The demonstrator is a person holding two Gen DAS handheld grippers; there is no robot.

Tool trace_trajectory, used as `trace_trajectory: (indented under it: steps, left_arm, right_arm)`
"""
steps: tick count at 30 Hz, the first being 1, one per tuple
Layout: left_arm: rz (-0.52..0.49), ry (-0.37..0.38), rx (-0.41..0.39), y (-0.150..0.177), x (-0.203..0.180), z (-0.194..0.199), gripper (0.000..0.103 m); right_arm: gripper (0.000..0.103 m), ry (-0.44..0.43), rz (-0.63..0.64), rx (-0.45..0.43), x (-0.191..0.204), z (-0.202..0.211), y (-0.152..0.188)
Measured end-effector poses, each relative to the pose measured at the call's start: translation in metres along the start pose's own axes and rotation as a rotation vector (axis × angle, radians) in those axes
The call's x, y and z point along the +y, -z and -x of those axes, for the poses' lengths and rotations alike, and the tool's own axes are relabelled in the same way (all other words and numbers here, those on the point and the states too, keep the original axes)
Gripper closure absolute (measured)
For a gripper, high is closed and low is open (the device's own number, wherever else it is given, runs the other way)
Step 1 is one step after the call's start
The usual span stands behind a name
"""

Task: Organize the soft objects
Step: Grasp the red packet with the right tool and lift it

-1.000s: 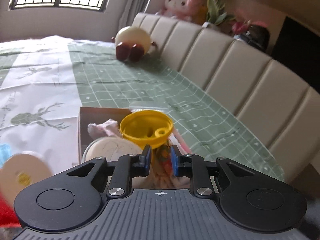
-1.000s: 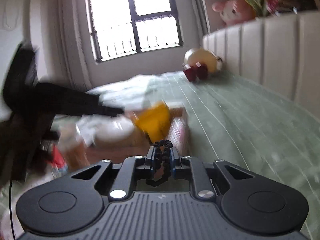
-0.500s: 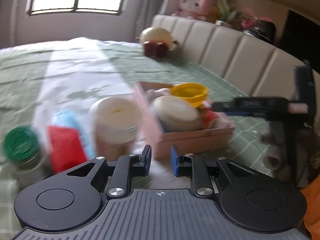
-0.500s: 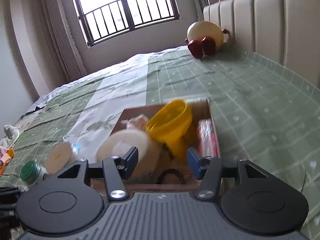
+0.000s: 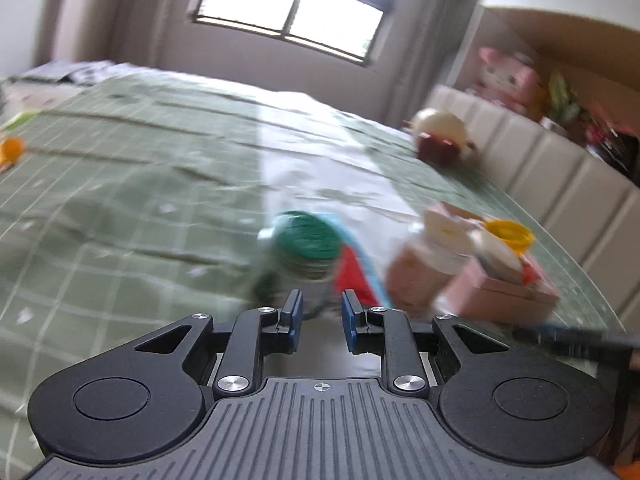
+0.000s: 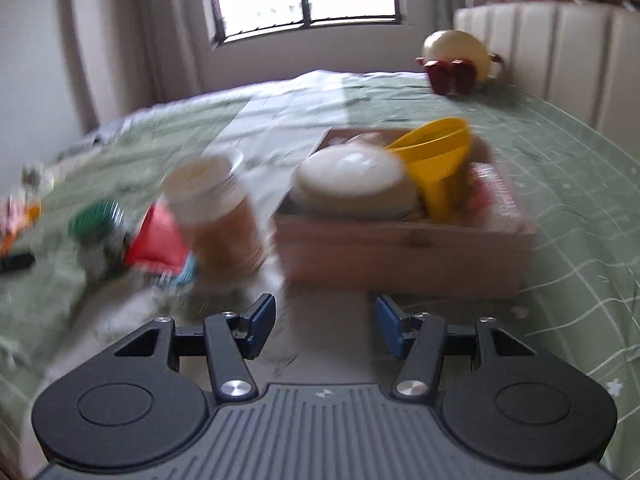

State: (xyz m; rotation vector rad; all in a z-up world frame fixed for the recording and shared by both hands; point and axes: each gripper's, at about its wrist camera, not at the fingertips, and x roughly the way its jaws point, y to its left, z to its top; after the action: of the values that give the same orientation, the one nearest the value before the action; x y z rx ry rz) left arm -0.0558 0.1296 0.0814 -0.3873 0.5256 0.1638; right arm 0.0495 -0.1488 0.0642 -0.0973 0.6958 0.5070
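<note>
- The left gripper point(image 5: 319, 312) has flat blue-padded fingers point(image 5: 295, 312) standing a narrow gap apart with nothing between them; black ribbed housing lies behind.
- The right gripper point(image 6: 325, 326) has its fingers point(image 6: 262, 320) spread wide, also empty, pads bare.
- At 12 o'clock just past the left fingers stands a glass jar with a green ribbed screw lid point(image 5: 308, 236). A red soft pouch point(image 5: 352, 276) with a light-blue edge leans at 1 o'clock beside it.
- At 2 o'clock in the left view is a clear jar with a cream lid point(image 5: 432, 256), brownish contents inside; its label is too blurred to read.
- In the right view, a shallow wooden box point(image 6: 400, 240) sits at 12 o'clock, straight-walled, pale pink-brown grain. Inside it lie a round cream disc-shaped item point(image 6: 352, 176), a glossy yellow plastic funnel point(image 6: 436, 160) tilted on its side, and a pink-red package point(image 6: 496, 196) along the right wall; its print cannot be read.
- Everything rests on a bed point(image 6: 580, 168) covered in a green grid-patterned sheet with a white printed strip, wrinkled and soft.
- A round cream plush with dark-red feet point(image 6: 456, 60) sits at 1 o'clock, well apart, against the padded beige headboard point(image 6: 560, 52).
- A broad open stretch of bed lies from 9 to 11 o'clock in the left view; a small orange item point(image 5: 10, 148) sits near its far left edge.
</note>
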Motion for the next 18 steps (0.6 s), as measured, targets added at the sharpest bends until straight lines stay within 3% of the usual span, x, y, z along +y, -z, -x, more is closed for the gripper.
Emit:
trace_trajectory:
  steps: [6,14,18]
  left_arm:
    - [0.063,-0.005,0.022,0.010,0.029,0.004,0.080]
    - [0.086,0.061,0.070,0.030,0.037,-0.003,0.080]
    - [0.091,0.086,0.065,0.033,0.044,0.003,0.080]
  right_arm:
    - [0.047,-0.062,0.119,0.006,0.052,-0.003,0.005]
    - [0.048,0.012,0.451,-0.140,0.140,-0.010,0.005]
    - [0.048,-0.007,0.571,-0.110,0.178,-0.042,-0.001]
